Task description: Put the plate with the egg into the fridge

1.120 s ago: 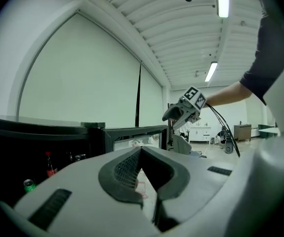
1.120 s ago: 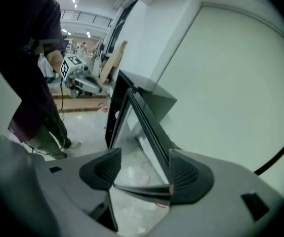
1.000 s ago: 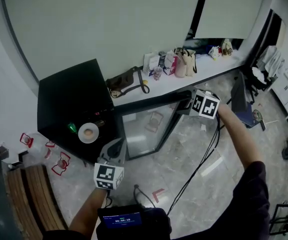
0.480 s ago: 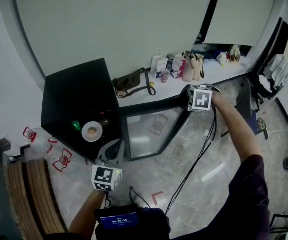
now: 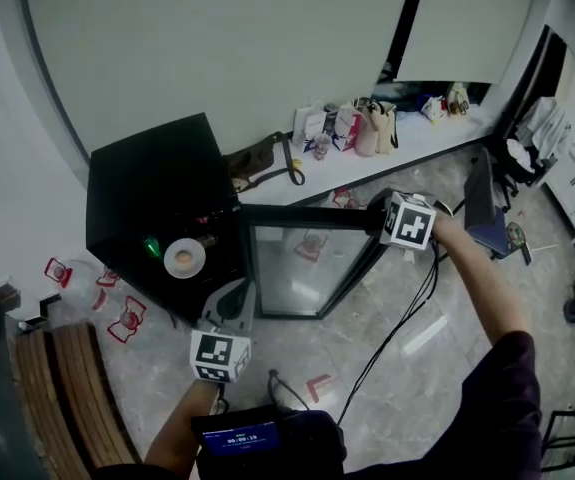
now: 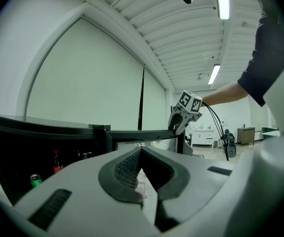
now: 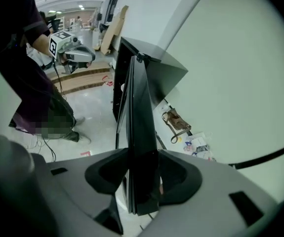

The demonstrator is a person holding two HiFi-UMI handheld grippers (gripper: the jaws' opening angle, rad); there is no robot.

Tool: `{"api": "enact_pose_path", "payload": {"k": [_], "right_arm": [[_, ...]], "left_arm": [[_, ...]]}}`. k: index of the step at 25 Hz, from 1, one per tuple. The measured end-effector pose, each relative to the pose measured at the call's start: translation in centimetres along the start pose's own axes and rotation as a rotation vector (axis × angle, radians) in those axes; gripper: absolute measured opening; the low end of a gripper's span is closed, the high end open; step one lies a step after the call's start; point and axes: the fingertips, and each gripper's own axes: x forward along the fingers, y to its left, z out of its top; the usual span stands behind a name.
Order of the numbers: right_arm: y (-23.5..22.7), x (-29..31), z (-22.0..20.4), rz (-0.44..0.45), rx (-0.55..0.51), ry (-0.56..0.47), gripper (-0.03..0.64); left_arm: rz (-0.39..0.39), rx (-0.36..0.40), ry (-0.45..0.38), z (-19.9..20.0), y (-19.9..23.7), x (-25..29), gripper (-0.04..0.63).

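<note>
The head view looks steeply down from above and well back, taking in the black fridge (image 5: pixel 152 193), its swung-out glass door (image 5: pixel 297 268), the left claw (image 5: pixel 229 293) and the right claw (image 5: pixel 379 214). The left claw view sits low and faces about level toward the fridge front and the door's top edge, with the right claw beyond. The right claw view rides right at the door's edge and looks down along it, with the left claw far off. All three views share the door.
</note>
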Motion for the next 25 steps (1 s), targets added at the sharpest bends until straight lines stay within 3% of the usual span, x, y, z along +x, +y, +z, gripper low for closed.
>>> {"api": "enact_pose_path", "payload": {"k": [3,5,8,11,13,14,16,19,22,23,25], "right_arm": [[4.0,-1.8,0.4,-0.038,0.117,0.037,0.193],[6.4,-2.9,1.5,-0.075,0.175,0.003,0.195],[9.3,-5.9,3.2,-0.118,0.311,-0.176,0.195],[10.2,-11.5,3.4,-0.15,0.541,-0.424,0.181],[11.4,-14.8,3.1,-0.184,0.623,-0.559,0.02],[12.4,-15.8,2.9,-0.202,0.62,-0.589,0.007],[15.0,-16.4,3.2,-0.245,0.518,-0.56,0.006],[18.6,-15.6,4.0,-0.32,0.189,-0.386,0.006],[21.8,-14.5,4.3,-0.305,-0.106,-0.219,0.007],[22.5,-14.4,4.6,-0.279,-0.145,-0.202,0.006],[22.9,-14.6,5.8,-0.228,-0.12,-0.243,0.006]], "left_arm": [[-0.044,-0.007,-0.006,0.0,-0.7,-1.1,0.008],[-0.074,-0.009,-0.009,0.0,-1.0,-2.1,0.007],[-0.121,0.001,-0.024,0.2,-1.5,-4.0,0.008],[-0.159,-0.009,-0.042,0.6,-1.9,-6.1,0.008],[-0.183,-0.013,-0.051,0.7,-2.2,-7.7,0.008],[-0.195,-0.01,-0.057,0.7,-2.3,-8.4,0.008],[-0.22,0.001,-0.068,0.6,-2.4,-9.7,0.007],[-0.249,0.016,-0.073,0.6,-2.5,-11.2,0.008],[-0.246,0.008,-0.077,0.7,-2.2,-12.3,0.008],[-0.235,0.001,-0.086,0.9,-2.0,-12.4,0.008],[-0.215,-0.025,-0.093,1.2,-1.5,-12.4,0.008]]}}
